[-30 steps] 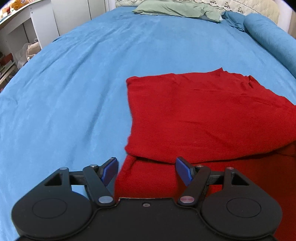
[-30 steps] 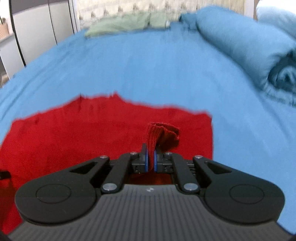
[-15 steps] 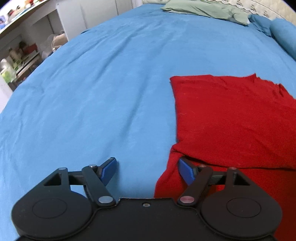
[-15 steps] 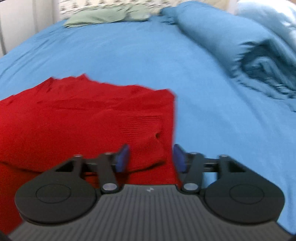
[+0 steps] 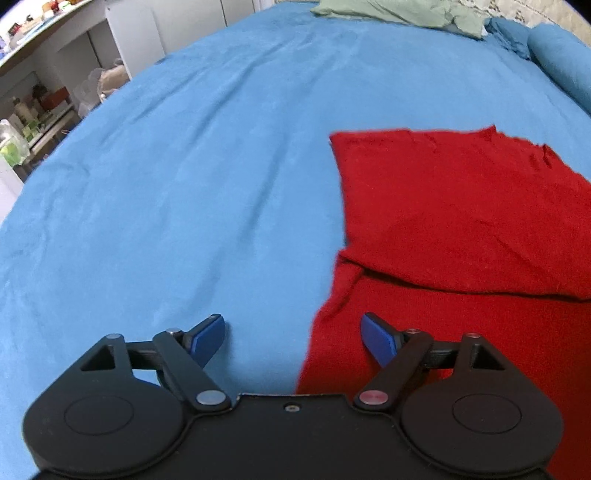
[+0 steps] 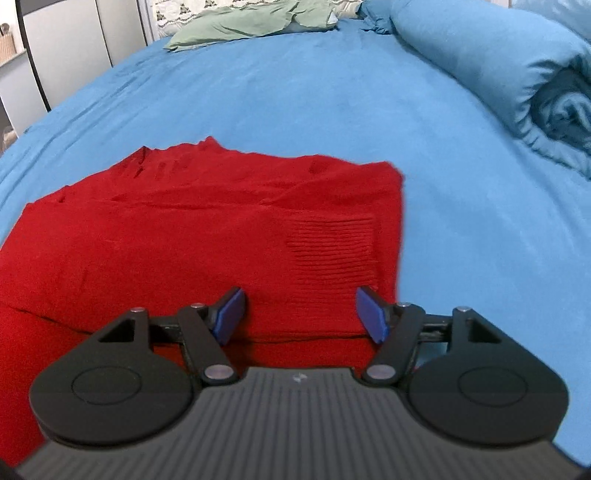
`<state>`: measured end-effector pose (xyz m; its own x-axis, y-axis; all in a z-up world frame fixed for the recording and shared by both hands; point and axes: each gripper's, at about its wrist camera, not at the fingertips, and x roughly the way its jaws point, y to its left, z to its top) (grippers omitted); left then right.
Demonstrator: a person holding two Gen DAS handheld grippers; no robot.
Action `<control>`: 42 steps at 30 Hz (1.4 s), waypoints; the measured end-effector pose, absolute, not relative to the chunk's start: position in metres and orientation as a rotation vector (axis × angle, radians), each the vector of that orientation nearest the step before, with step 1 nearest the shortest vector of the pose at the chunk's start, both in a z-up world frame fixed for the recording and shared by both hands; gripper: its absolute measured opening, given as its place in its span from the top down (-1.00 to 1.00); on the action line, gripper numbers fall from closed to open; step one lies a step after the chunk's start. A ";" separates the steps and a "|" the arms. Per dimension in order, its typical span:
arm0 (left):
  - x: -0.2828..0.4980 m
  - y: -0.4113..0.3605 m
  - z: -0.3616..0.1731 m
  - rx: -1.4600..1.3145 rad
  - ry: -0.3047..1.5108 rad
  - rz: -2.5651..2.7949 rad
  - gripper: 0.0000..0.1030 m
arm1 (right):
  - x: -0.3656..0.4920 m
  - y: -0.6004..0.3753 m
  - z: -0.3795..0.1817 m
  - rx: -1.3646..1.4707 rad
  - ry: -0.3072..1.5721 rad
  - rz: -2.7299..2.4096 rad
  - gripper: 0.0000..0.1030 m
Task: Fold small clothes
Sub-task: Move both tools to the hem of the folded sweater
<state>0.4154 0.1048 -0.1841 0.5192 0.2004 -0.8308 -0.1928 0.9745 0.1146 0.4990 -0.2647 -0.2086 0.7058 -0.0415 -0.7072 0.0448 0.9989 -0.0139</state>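
A red knitted garment (image 5: 454,206) lies folded over on the blue bed sheet (image 5: 192,177), its upper layer ending in an edge across the lower layer. My left gripper (image 5: 293,338) is open and empty, low over the garment's left edge, half over bare sheet. In the right wrist view the garment (image 6: 207,229) fills the lower left, with a ribbed cuff (image 6: 332,247) near its right edge. My right gripper (image 6: 299,314) is open and empty just above the fold edge near that cuff.
A green pillow (image 5: 399,13) lies at the head of the bed and also shows in the right wrist view (image 6: 255,18). A rolled blue duvet (image 6: 517,70) runs along the right side. Shelves with clutter (image 5: 33,110) stand left of the bed.
My right gripper has opened and let go of the red garment's bunched edge, which now lies flat. My left gripper has shifted left toward the garment's side edge, still open.
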 end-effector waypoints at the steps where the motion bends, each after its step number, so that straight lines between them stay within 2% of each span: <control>1: 0.412 0.106 -0.176 0.006 0.982 0.230 -0.65 | 0.497 -0.263 -0.201 -0.003 0.770 -0.041 -0.62; 3: 0.401 0.111 -0.154 0.000 0.952 0.212 -0.67 | 0.482 -0.266 -0.182 -0.004 0.737 -0.007 -0.65; 4: 0.397 0.112 -0.144 -0.004 0.946 0.200 -0.75 | 0.473 -0.267 -0.172 -0.006 0.725 0.006 -0.69; 5: 0.391 0.114 -0.132 -0.011 0.941 0.183 -0.85 | 0.462 -0.267 -0.159 -0.012 0.711 0.021 -0.77; 7: 0.375 0.117 -0.107 -0.022 0.926 0.143 -0.94 | 0.444 -0.266 -0.137 -0.029 0.684 0.038 -0.97; 8: 0.368 0.118 -0.096 -0.027 0.923 0.123 -0.95 | 0.431 -0.265 -0.123 -0.039 0.670 0.048 -1.00; 13: 0.323 0.125 -0.056 -0.067 0.977 0.019 -0.97 | 0.371 -0.268 -0.069 -0.031 0.690 0.098 -1.00; 19: 0.265 0.127 -0.069 -0.106 1.138 -0.092 -0.96 | 0.292 -0.271 -0.067 0.014 0.799 0.079 -1.00; 21: 0.249 0.128 -0.084 -0.123 1.192 -0.106 -0.92 | 0.264 -0.270 -0.079 0.025 0.844 0.051 -1.00; 24: 0.227 0.127 -0.109 -0.138 1.249 -0.118 -0.72 | 0.235 -0.271 -0.109 0.037 0.910 -0.005 -1.00; 27: 0.214 0.126 -0.138 -0.142 1.297 -0.105 -0.46 | 0.212 -0.274 -0.137 0.070 0.977 -0.047 -1.00; 29: 0.210 0.126 -0.152 -0.152 1.318 -0.092 -0.18 | 0.198 -0.276 -0.154 0.086 1.012 -0.070 -0.90; 32: 0.208 0.121 -0.165 -0.153 1.316 -0.083 -0.10 | 0.187 -0.277 -0.173 0.114 1.061 -0.085 -0.67; 42: 0.197 0.103 -0.173 -0.063 1.290 -0.118 -0.02 | 0.174 -0.280 -0.205 0.166 1.154 -0.115 -0.38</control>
